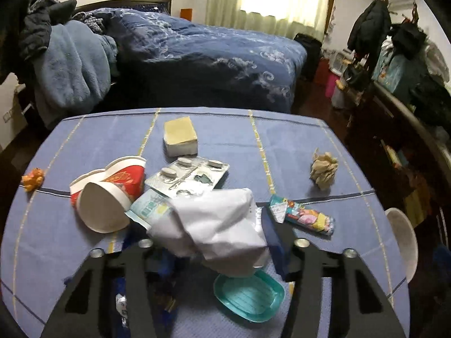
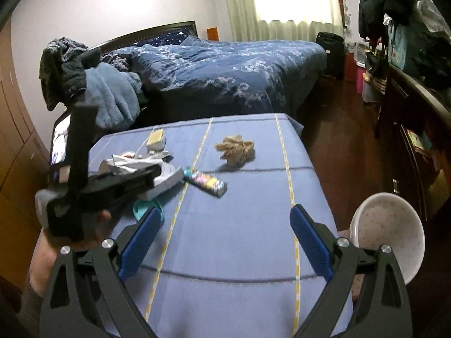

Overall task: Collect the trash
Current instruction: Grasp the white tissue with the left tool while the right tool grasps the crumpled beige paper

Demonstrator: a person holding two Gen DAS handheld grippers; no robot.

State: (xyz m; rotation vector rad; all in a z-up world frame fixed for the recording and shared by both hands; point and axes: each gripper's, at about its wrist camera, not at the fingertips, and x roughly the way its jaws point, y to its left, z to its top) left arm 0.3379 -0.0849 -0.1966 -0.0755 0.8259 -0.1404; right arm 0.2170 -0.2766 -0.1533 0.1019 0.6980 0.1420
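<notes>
My left gripper [image 1: 214, 242] is shut on a crumpled white paper bag [image 1: 222, 225] and holds it just above the blue tablecloth [image 1: 225, 129]; it also shows in the right wrist view [image 2: 157, 177]. Around it lie a tipped red paper cup [image 1: 110, 188], a pill blister pack [image 1: 188, 177], a colourful wrapper [image 1: 304, 217], a crumpled brown paper ball [image 1: 324, 169] and an orange scrap [image 1: 33, 179]. My right gripper [image 2: 225, 236] is open and empty above the table's near right part, well short of the paper ball [image 2: 236, 152] and wrapper [image 2: 205, 183].
A yellow-topped tissue pack [image 1: 180, 138] sits at the table's far side and a teal soap dish [image 1: 248, 295] near me. A white basin [image 2: 389, 233] stands off the table's right edge. A bed [image 1: 211, 56] lies beyond the table.
</notes>
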